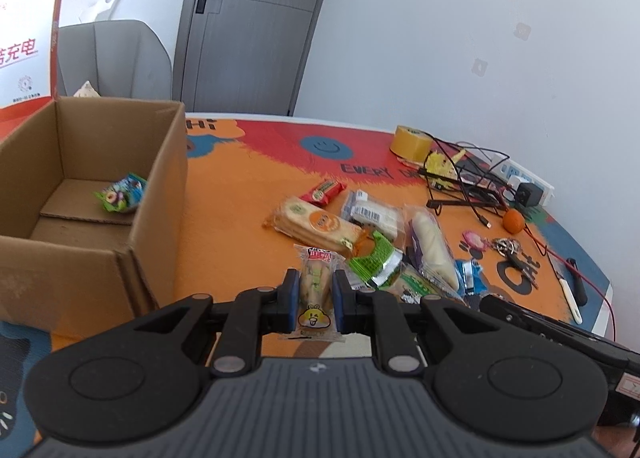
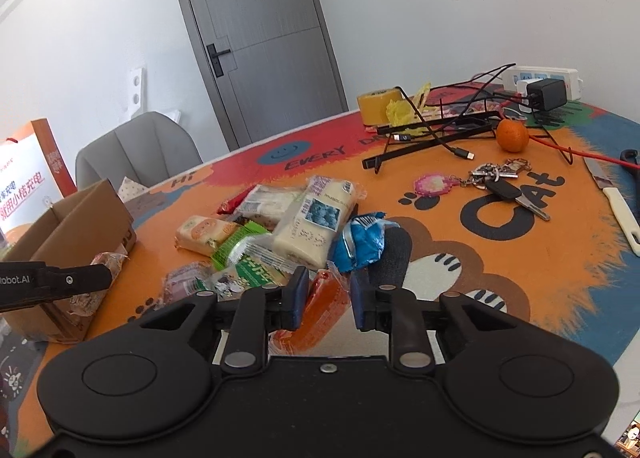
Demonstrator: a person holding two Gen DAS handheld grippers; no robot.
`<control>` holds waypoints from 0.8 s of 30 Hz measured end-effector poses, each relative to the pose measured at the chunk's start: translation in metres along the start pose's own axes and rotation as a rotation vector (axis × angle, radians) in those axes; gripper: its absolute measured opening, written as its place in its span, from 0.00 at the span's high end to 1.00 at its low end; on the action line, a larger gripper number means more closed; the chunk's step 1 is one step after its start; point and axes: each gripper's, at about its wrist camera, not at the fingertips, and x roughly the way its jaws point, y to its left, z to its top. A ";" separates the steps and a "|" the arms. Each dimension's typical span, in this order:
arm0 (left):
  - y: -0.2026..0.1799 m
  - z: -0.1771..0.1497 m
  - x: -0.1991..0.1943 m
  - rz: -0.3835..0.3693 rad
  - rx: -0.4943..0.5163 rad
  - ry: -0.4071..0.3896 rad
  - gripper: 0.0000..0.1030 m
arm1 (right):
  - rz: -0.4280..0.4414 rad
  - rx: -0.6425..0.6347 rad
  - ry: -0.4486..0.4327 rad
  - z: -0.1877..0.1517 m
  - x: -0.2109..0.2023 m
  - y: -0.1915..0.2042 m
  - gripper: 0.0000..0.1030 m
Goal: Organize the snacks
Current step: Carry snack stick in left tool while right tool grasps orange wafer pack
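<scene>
The left gripper (image 1: 316, 298) pinched 1 clear-wrapped snack bar (image 1: 316, 290) just right of the cardboard box (image 1: 156, 210); a loose wrapper could slip before reaching it. The right gripper's (image 2: 330, 296) fingers, slightly apart, straddled 1 orange packet (image 2: 320, 310). 1 green snack (image 1: 122, 196) lay boxed; about 7 remained piled.

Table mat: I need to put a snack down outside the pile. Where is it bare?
Bare mat lies between the cardboard box and the snack pile, up to the blue smiley, and around the CAT lettering. It is crowded near the tape roll, cables and keys.
</scene>
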 end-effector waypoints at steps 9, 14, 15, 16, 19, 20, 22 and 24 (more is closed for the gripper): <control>0.012 0.014 -0.020 0.017 -0.013 -0.069 0.84 | 0.056 -0.002 -0.052 0.012 -0.010 0.016 0.77; 0.025 0.026 -0.031 0.025 -0.032 -0.107 0.84 | 0.082 -0.017 -0.063 0.017 -0.009 0.034 0.77; 0.028 0.028 -0.033 0.027 -0.036 -0.115 0.84 | 0.088 -0.021 -0.066 0.019 -0.009 0.038 0.77; 0.031 0.031 -0.036 0.028 -0.038 -0.124 0.84 | 0.094 -0.024 -0.069 0.021 -0.009 0.042 0.77; 0.041 0.038 -0.043 0.038 -0.049 -0.151 0.84 | 0.115 -0.036 -0.078 0.028 -0.009 0.056 0.77; 0.045 0.040 -0.045 0.042 -0.054 -0.159 0.84 | 0.123 -0.043 -0.083 0.030 -0.009 0.062 0.77; 0.053 0.044 -0.047 0.054 -0.065 -0.170 0.84 | 0.138 -0.061 -0.092 0.035 -0.009 0.073 0.78; 0.064 0.048 -0.049 0.067 -0.077 -0.176 0.84 | 0.154 -0.070 -0.094 0.038 -0.006 0.084 0.78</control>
